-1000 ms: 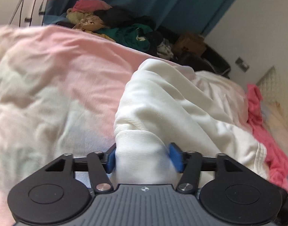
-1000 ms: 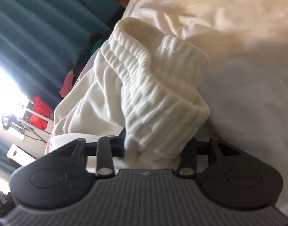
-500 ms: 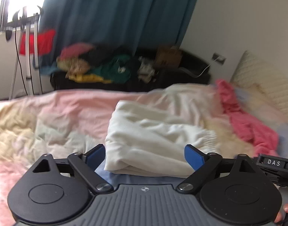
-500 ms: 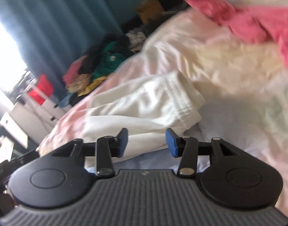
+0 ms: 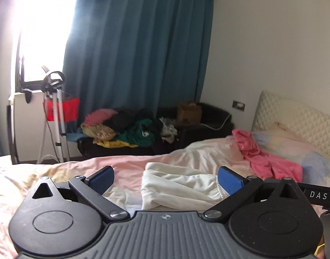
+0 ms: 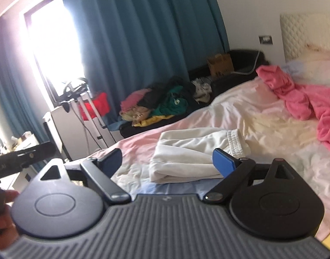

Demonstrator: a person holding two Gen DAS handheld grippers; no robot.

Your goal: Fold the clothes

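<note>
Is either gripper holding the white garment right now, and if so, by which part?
Neither. The left gripper and right gripper jaws are opening with nothing between them; the folded white garment lies free on the bed.

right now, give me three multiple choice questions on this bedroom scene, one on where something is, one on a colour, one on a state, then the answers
1. Where does the white garment lie?
A. on the bed
B. on the dark sofa
C. over the tripod

2. What colour is the curtain?
A. yellow
B. teal blue
C. white

3. How does the right gripper stand?
A. clamped on the white garment
B. clamped on the pink garment
C. spread, nothing between its pads

Answers:
1. A, it rests folded on the bed cover, apart from both grippers.
2. B, teal blue drapes hang beside the bright window.
3. C, its jaws are opening and its blue pads stand apart in the air, with the garment beyond them on the bed.
</note>
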